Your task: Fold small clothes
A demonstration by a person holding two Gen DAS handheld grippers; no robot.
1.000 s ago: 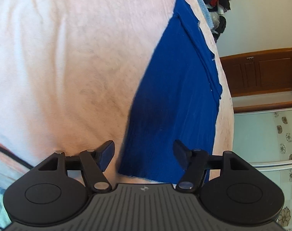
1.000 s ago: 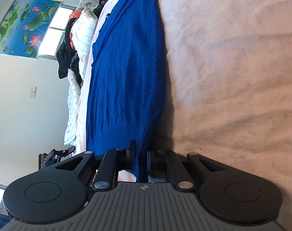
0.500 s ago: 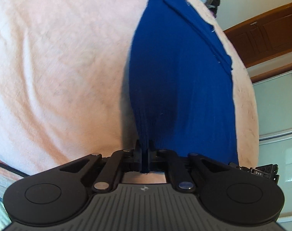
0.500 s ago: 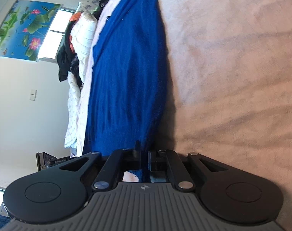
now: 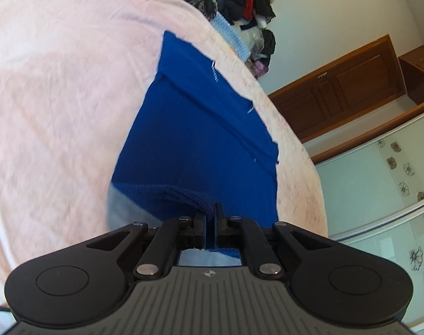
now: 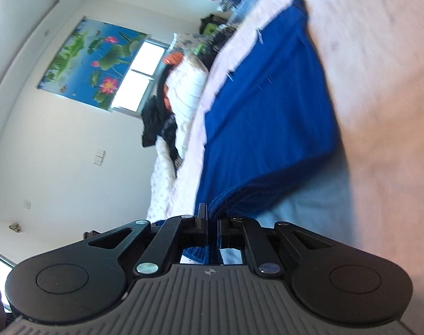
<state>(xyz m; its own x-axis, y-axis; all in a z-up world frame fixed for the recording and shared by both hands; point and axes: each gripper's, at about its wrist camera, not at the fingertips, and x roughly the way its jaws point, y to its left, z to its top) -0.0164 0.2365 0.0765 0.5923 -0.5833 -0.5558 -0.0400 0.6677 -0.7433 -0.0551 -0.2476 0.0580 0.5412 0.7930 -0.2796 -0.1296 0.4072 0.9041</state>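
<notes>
Blue knit garment (image 5: 195, 145) lies spread on the pink bed cover (image 5: 58, 97), and its near hem is the part in play. Nearest the left camera, the left gripper (image 5: 210, 217) has its jaws pressed together on one corner of that ribbed hem, which bunches into a thick roll just ahead of the fingertips. The right gripper (image 6: 210, 217) is likewise clamped on the blue garment's hem at the other corner. In both views the near edge of the garment stands off the cover, with a pale shadowed strip beneath it, while the far part remains flat on the bed. Pinching both corners at once looks meant to keep the hem straight and taut, so that the near half can be carried over the far half as one sheet; this reads as the start of a fold, not yet laid down. Beyond the garment's far edge, a heap of dark and red clothes (image 5: 239, 0) sits at the head of the bed. Past the garment on the right camera's side, a lotus-print blind (image 6: 91, 64) hangs by the window.
</notes>
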